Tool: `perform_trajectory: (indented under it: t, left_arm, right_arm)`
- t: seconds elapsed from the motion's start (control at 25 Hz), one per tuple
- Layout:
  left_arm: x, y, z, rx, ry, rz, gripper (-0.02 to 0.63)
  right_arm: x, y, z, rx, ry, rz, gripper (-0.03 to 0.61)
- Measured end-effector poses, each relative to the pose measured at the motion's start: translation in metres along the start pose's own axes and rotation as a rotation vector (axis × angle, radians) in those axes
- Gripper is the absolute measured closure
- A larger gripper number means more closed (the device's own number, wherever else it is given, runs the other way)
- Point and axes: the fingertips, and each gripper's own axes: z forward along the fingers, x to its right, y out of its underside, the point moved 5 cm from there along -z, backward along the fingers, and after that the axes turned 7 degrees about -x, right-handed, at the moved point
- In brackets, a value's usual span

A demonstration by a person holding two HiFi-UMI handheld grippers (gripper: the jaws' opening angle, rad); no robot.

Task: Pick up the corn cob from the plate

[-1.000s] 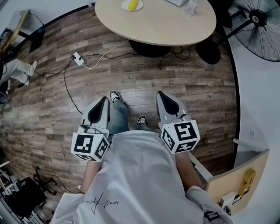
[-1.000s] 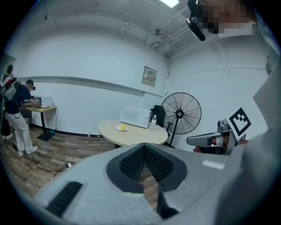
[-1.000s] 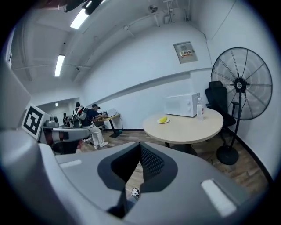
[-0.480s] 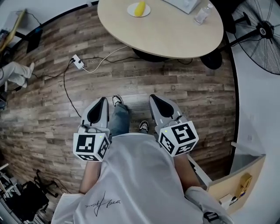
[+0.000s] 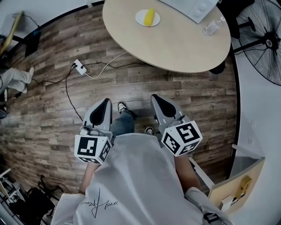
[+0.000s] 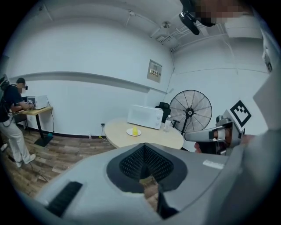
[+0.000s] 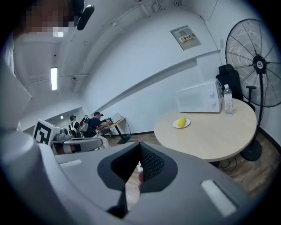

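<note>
A yellow corn cob point(image 5: 149, 16) lies on a small white plate point(image 5: 142, 19) near the far side of a round beige table point(image 5: 175, 39). It also shows in the left gripper view as the cob point(image 6: 135, 130) and in the right gripper view as the cob point(image 7: 181, 121) on its plate point(image 7: 186, 125). My left gripper point(image 5: 105, 101) and right gripper point(image 5: 156, 97) are held side by side over the wooden floor, well short of the table. Both point toward it with jaws together and nothing between them.
A white microwave point(image 5: 189, 6) and a water bottle point(image 5: 211, 27) stand on the table's right part. A standing fan point(image 5: 263, 39) is at the right. A power strip with cables point(image 5: 79, 66) lies on the floor. Another person point(image 6: 11, 123) stands at a desk far left. A wooden cabinet point(image 5: 237, 180) is at my right.
Both grippers and I have moved forward, and the table with the plate has come nearer and further into view. The jaws stay together.
</note>
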Motion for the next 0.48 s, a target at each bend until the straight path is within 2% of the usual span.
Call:
perform_trajectory:
  t: [0.28, 0.48]
  left_arm:
    - [-0.058, -0.032, 0.015, 0.016, 0.033, 0.031, 0.615]
    - [-0.095, -0.041, 0.018, 0.008, 0.069, 0.013, 0.615]
  right_arm:
    - [-0.026, -0.044, 0.058, 0.067, -0.023, -0.059, 0.569]
    - [-0.041, -0.060, 0.090, 0.074, 0.014, -0.078, 0.569]
